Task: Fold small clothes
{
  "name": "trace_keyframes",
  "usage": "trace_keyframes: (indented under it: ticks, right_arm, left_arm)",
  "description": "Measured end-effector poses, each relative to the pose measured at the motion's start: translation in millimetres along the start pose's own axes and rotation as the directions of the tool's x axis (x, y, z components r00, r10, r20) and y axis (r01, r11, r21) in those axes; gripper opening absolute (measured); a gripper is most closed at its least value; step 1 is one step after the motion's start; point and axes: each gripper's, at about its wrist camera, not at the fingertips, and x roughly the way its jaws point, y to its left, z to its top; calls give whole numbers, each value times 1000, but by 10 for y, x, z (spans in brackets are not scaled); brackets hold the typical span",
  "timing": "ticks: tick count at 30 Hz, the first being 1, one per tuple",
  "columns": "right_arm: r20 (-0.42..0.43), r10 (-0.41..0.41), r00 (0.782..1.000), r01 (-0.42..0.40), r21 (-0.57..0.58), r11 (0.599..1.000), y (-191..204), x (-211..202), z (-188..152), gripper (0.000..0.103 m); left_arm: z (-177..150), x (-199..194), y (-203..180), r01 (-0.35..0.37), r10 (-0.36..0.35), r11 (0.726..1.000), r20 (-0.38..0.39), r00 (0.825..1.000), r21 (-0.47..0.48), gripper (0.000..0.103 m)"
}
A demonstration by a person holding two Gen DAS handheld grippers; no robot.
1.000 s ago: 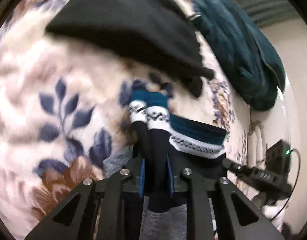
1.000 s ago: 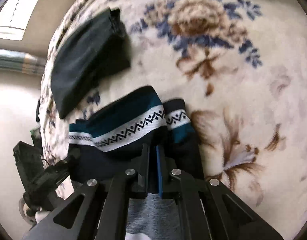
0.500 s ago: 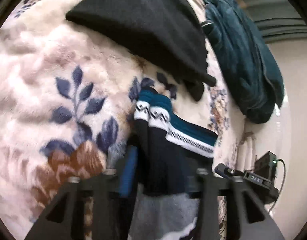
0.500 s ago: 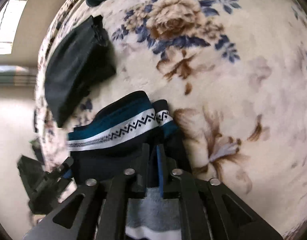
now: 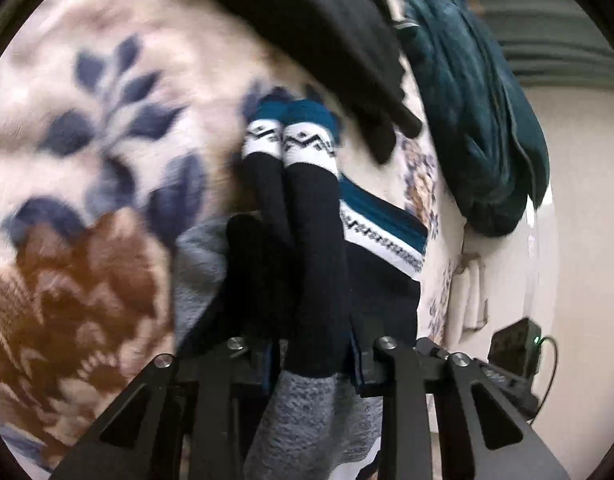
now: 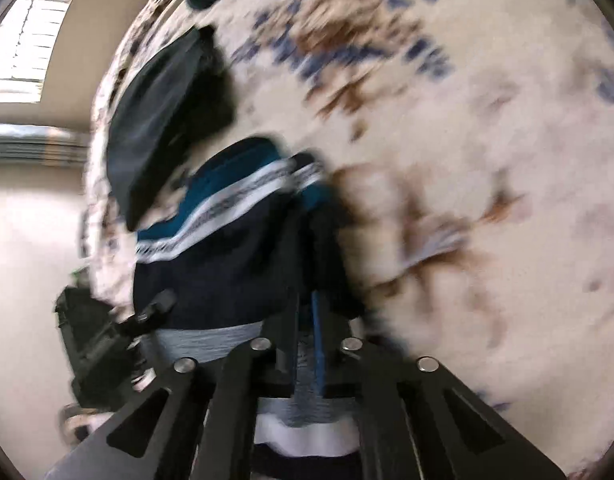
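Observation:
A small navy sweater (image 5: 315, 264) with teal and white patterned bands and a grey part lies on a floral blanket (image 5: 87, 128). Its two cuffs (image 5: 291, 136) lie side by side, pointing away. My left gripper (image 5: 313, 354) stands around a navy sleeve with its jaws a sleeve's width apart. In the right wrist view the sweater (image 6: 227, 256) shows its banded hem, and my right gripper (image 6: 305, 312) is shut on a fold of its navy fabric. Both views are blurred.
A folded black garment (image 5: 327, 28) lies beyond the sweater, also in the right wrist view (image 6: 163, 116). A dark teal garment (image 5: 475, 92) is heaped at the far right. The blanket's edge, a wall and a black device (image 5: 515, 348) lie to the right.
My left gripper opened half a second ago and has closed in around the sleeve again. Both grippers have moved; the views shifted and blurred. The right gripper stayed shut on the sweater.

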Motion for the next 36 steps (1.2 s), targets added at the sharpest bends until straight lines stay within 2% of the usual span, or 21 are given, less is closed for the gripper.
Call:
trace_keyframes:
  ticks: [1, 3, 4, 5, 7, 8, 9, 10, 11, 12, 13, 16, 19, 22, 26, 28, 30, 31, 32, 33, 36]
  right_arm:
    - [-20, 27, 999, -27, 25, 999, -64, 0, 23, 3]
    - [-76, 132, 988, -126, 81, 989, -149, 1, 49, 3]
    - [-87, 140, 986, -133, 83, 988, -161, -7, 53, 4]
    - [-91, 155, 984, -149, 73, 986, -157, -35, 50, 4]
    - [-101, 174, 979, -170, 54, 984, -114, -70, 22, 21]
    - [-120, 160, 980, -156, 36, 987, -74, -28, 7, 46]
    - [-137, 140, 981, -138, 20, 990, 16, 41, -27, 57]
    - [-165, 122, 979, -124, -3, 992, 53, 127, -76, 60]
    - [-208, 84, 975, -92, -28, 995, 85, 247, -134, 59]
    - [-219, 77, 973, -84, -25, 996, 97, 324, -182, 28]
    - [-211, 117, 971, -117, 11, 993, 91, 349, -229, 23]
    - [-137, 212, 968, -198, 110, 974, -10, 217, -300, 22]
    - [-125, 158, 979, -138, 154, 978, -146, 169, -321, 23]
    - [-62, 215, 975, -197, 223, 955, -174, 110, -242, 24]
    - [57, 212, 976, -219, 170, 961, 39, 125, 177, 48]
    - [64, 185, 981, -192, 142, 971, 137, 247, 406, 49]
    - [49, 145, 988, -149, 103, 983, 243, 409, 589, 49]
    - [30, 115, 993, -117, 87, 989, 302, 479, 642, 44]
    - [44, 121, 992, -124, 77, 989, 336, 488, 661, 7]
    - [57, 101, 993, -104, 60, 993, 386, 476, 666, 6]
    - [121, 43, 992, -47, 27, 999, 453, 320, 639, 5]
  left_arm:
    - [7, 8, 1, 1, -1, 1000, -7, 1000, -6, 30]
    - [-1, -49, -39, 2, -2, 1000, -10, 1000, -6, 38]
    - [-10, -96, -79, -9, 9, 1000, -9, 1000, 4, 41]
    - [-28, -175, -103, -6, 6, 1000, -4, 1000, 19, 50]
    - [-57, -281, -162, -37, 36, 998, 23, 999, 49, 57]
    - [-65, -320, -163, -45, 44, 997, 30, 999, 60, 58]
    - [-81, -317, -169, -45, 44, 997, 26, 999, 64, 59]
    - [-85, -284, -158, -55, 54, 997, 22, 998, 59, 59]
    - [-98, -238, -133, -55, 55, 997, 12, 998, 49, 59]
    - [-110, -192, -111, -50, 50, 998, 2, 999, 37, 59]
    - [-122, -150, -85, -58, 58, 998, -4, 998, 18, 59]
    - [-136, -167, -64, -61, 61, 998, 10, 998, 19, 59]
    - [-84, -239, -109, -87, 86, 995, 37, 996, 44, 59]
    - [37, -281, -219, -108, 102, 990, 66, 993, 91, 59]
    - [278, -194, -283, -135, 125, 983, 84, 989, 121, 59]
    - [416, -74, -288, -160, 149, 977, 83, 985, 138, 59]
    - [519, 26, -297, -163, 150, 973, 89, 985, 163, 55]
    - [555, 49, -314, -163, 147, 971, 103, 984, 177, 46]
    - [578, 59, -342, -156, 136, 968, 112, 984, 195, 20]
    - [597, 59, -381, -164, 141, 963, 118, 983, 214, 12]
    - [599, 16, -433, -163, 134, 956, 135, 982, 242, 12]
